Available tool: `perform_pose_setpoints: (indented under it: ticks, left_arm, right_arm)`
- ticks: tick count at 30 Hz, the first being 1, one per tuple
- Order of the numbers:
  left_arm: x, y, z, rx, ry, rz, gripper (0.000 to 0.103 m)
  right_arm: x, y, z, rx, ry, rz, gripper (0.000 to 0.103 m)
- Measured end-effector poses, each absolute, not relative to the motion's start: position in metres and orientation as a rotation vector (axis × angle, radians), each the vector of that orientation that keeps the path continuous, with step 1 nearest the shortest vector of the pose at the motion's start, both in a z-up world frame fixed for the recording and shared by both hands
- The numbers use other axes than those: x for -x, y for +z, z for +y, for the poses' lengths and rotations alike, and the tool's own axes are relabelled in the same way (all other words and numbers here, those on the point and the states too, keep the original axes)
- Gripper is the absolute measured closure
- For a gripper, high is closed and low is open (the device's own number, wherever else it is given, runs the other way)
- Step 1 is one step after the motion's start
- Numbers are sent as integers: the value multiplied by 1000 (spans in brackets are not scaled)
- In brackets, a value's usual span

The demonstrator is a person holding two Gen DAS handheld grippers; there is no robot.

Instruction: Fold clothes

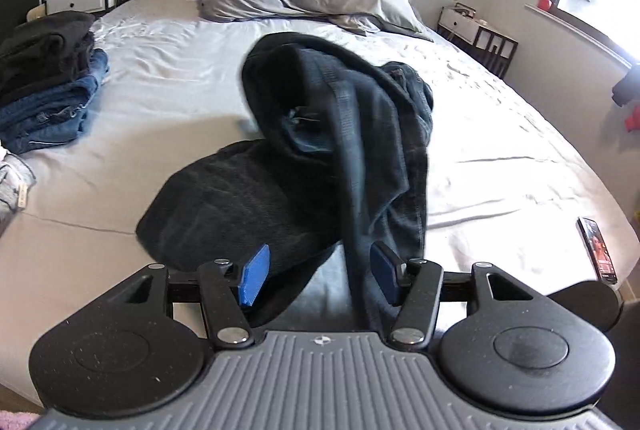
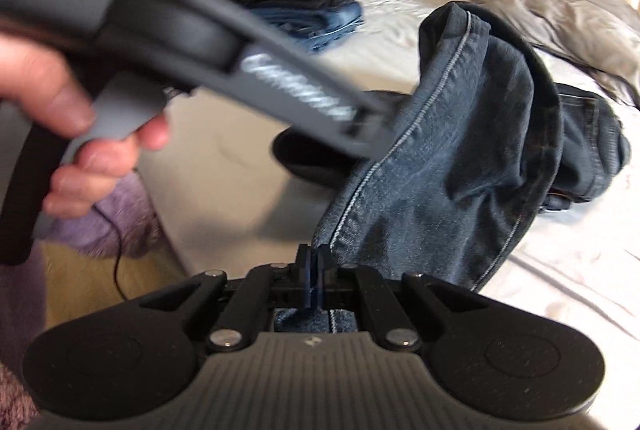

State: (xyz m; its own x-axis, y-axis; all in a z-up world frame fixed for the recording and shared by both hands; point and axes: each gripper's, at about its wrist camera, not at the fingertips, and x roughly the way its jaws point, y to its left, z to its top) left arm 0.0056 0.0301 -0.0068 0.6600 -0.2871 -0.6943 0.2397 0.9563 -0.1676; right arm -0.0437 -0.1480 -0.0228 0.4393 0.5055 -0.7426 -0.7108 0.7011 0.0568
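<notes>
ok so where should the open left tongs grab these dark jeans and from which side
Probably the stitched edge of the jeans hanging between the left tongs. It drapes in a vertical fold beside the right-hand pad, so come straight forward, fold centred, and close across it. The right tongs are already shut on the seamed edge; a spaced second grip would spread the cloth.

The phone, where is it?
In the left wrist view, the phone lies flat near the bed's front right edge, right of the dark jeans and apart from them.

Dark denim jeans point(image 2: 460, 150), matt weave
</notes>
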Motion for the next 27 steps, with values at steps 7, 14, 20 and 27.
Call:
perform_pose_setpoints:
  ticks: [7,14,20,27]
  left_arm:
    - [-12,-22,20,22,-274,846,49]
    - [-13,-23,21,25,-266,846,50]
    - [-9,-11,20,5,-247,785,50]
    - [-7,-1,9,-14,-278,737,50]
  right_arm:
    - [43,-21,-152,283,767,809,86]
    - [39,-14,-160,298,727,788,44]
    - [14,-10,-181,265,581,783,46]
    - [-18,-24,-215,153,396,807,54]
